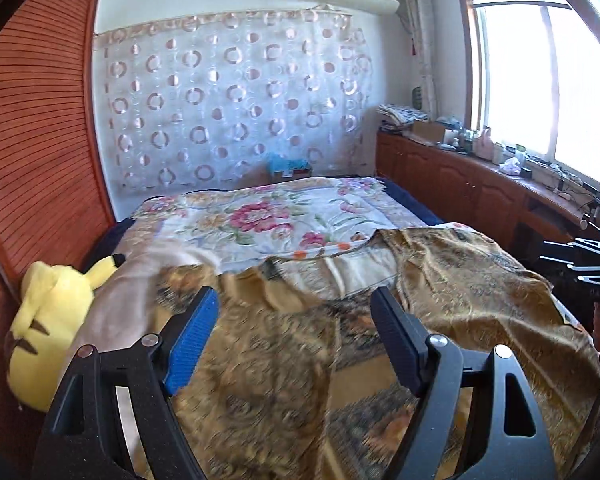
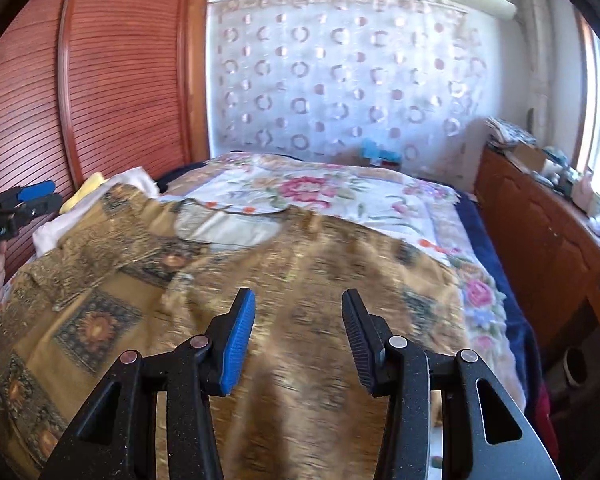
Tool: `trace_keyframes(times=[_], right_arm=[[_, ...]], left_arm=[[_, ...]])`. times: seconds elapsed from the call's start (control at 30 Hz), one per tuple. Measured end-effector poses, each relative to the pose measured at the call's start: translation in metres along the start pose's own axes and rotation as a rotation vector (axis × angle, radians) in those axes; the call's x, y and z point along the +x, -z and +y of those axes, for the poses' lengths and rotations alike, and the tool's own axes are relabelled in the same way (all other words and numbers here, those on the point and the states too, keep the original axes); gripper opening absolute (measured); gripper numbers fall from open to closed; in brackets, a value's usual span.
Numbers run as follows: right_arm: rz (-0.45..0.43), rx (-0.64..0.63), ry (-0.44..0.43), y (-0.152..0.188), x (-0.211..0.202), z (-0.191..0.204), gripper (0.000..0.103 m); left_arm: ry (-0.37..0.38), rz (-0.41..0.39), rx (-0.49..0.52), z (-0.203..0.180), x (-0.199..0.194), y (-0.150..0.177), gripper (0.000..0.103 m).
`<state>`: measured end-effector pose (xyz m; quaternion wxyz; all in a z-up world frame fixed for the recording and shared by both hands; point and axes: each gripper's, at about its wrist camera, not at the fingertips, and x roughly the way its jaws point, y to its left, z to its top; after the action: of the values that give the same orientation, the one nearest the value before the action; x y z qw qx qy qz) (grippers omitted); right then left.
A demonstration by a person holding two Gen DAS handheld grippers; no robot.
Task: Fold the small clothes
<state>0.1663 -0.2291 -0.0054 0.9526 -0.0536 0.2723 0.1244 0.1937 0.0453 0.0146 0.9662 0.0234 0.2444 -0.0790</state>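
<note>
While the gold top point(image 1: 440, 280) lies spread across the bed point(image 1: 260, 216), filling the lower half of both frames, the left claw point(image 1: 296, 320) hovers wide above it, gripping nothing. Right claw point(image 2: 298, 320) hangs narrower, empty too. Yellow plush point(image 1: 56, 320) sits lower left.

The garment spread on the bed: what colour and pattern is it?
The garment is golden brown with dark ornate medallion squares, clearest in the right wrist view.

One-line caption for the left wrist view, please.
Left gripper open and empty above a gold patterned garment spread on the floral bedspread, yellow plush toy alongside.
</note>
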Motion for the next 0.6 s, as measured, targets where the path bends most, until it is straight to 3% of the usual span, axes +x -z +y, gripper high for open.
trace_keyframes(times=[0.4, 0.6], right_arm=[[0.089, 0.135, 0.124, 0.022, -0.002, -0.050, 0.047], [0.165, 0.226, 0.129, 0.033, 0.005, -0.065, 0.047]], left_arm=[[0.177, 0.120, 0.086, -0.085, 0.035, 0.007, 0.079], [0.243, 0.197, 0.145, -0.125, 0.044, 0.021, 0.079]])
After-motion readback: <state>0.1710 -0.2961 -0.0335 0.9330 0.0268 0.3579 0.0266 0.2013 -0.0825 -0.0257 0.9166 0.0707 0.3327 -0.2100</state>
